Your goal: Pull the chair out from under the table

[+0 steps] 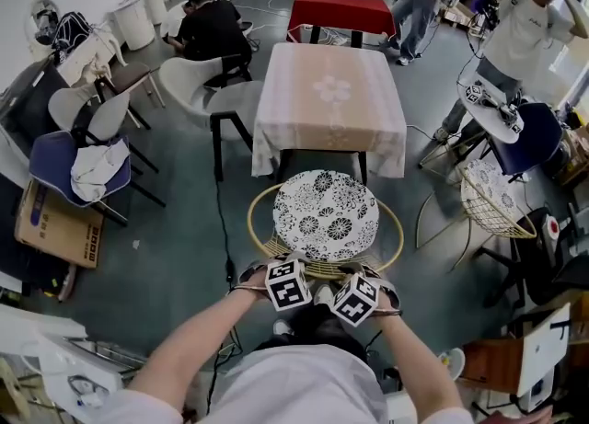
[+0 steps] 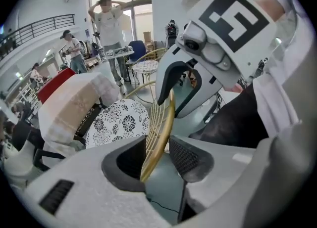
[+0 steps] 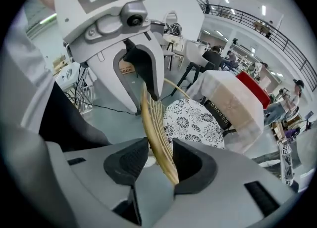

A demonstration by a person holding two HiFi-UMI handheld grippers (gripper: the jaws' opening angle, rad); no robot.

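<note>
- The left gripper (image 2: 161,159) is open, with the gold rim (image 2: 162,123) of the chair's (image 1: 327,215) backrest loose between its pads.
- The right gripper (image 3: 159,161) is open too, around the same rim.
- The chair is at the lower centre of the head view, and its flowered cushion's far edge reaches the hem of the table's (image 1: 329,100) pale cloth.
- The grey floor (image 1: 184,257) fills the middle left of the frame.
- A red-covered table (image 1: 340,8) is at top centre, white chairs (image 1: 198,82) at upper left and a standing person (image 1: 525,27) at upper right.
</note>
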